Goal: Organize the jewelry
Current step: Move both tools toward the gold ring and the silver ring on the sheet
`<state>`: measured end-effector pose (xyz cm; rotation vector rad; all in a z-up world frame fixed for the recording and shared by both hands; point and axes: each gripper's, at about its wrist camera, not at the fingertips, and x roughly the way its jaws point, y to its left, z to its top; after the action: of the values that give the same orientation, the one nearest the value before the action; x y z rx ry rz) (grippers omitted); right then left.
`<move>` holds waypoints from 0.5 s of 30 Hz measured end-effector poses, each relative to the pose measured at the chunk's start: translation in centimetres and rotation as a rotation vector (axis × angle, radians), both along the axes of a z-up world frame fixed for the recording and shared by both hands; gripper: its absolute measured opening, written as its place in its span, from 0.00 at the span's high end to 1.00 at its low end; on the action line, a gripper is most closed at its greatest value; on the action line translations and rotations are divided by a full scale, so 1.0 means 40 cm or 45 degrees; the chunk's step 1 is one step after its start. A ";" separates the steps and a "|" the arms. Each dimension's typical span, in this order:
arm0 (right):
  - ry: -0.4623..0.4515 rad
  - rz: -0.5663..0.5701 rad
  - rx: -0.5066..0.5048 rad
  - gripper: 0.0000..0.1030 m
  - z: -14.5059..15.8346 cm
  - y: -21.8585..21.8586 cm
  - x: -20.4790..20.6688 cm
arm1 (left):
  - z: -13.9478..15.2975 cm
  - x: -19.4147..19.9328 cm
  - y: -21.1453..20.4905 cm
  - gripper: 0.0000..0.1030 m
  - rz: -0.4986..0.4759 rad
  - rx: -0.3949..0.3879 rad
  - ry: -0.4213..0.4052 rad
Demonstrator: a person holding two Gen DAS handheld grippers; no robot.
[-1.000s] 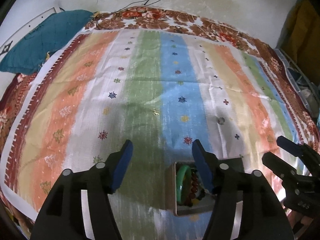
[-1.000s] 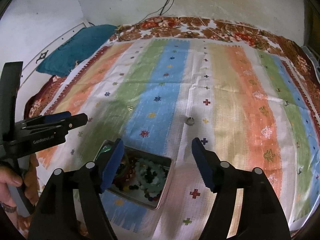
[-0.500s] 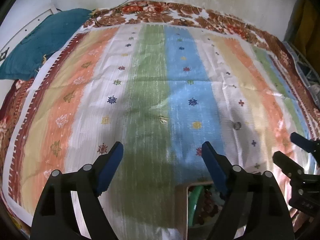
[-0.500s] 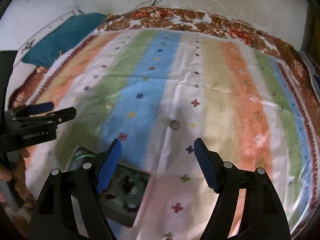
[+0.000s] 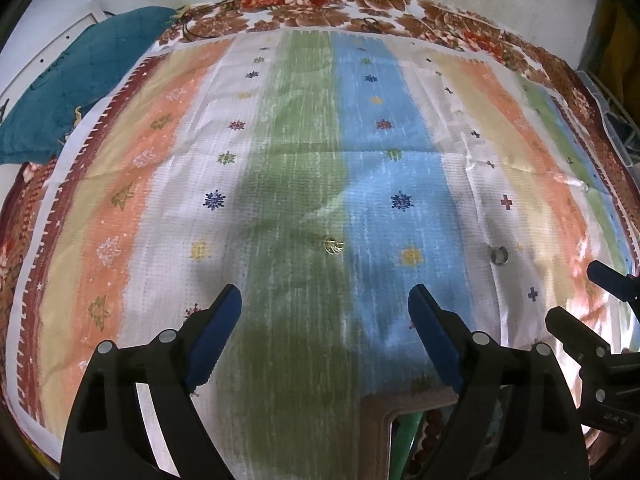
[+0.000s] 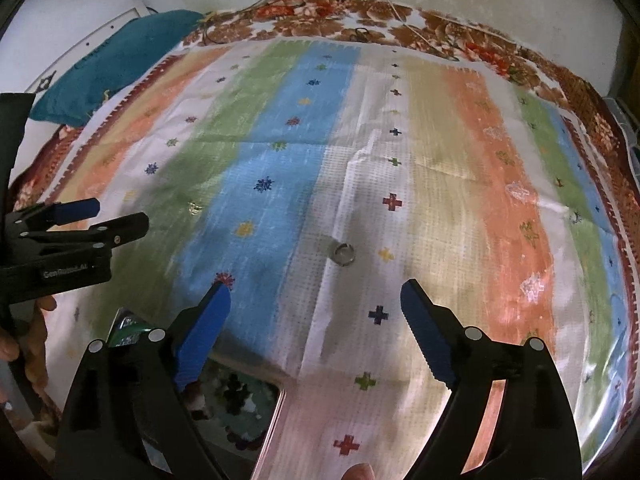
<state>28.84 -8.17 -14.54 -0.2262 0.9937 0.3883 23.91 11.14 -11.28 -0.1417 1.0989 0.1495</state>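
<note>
Silver ring (image 6: pixel 341 253) ahead of right gripper (image 6: pixel 316 308), fingers spread, just widened, empty

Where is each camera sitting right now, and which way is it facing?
Left wrist: on the left gripper, angled down at the striped cloth, gold piece ahead; own open fingers and the right gripper's tips show.
Right wrist: on the right gripper, angled down at the silver ring; own open fingers, left gripper, a hand show.
Shared: cloth, ring, gold piece, jewelry box.
</note>
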 end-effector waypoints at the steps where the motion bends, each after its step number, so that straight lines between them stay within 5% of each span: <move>1: 0.001 -0.001 -0.005 0.15 -0.001 0.001 0.004 | -0.002 0.003 0.000 0.18 0.001 0.000 0.001; 15: 0.158 -0.074 0.039 0.15 -0.066 -0.014 0.081 | -0.046 0.047 0.004 0.18 -0.006 -0.033 0.040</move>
<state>32.07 -8.72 -17.18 -0.1461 1.1129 0.3674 25.77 11.30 -13.13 -0.1601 1.1327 0.1335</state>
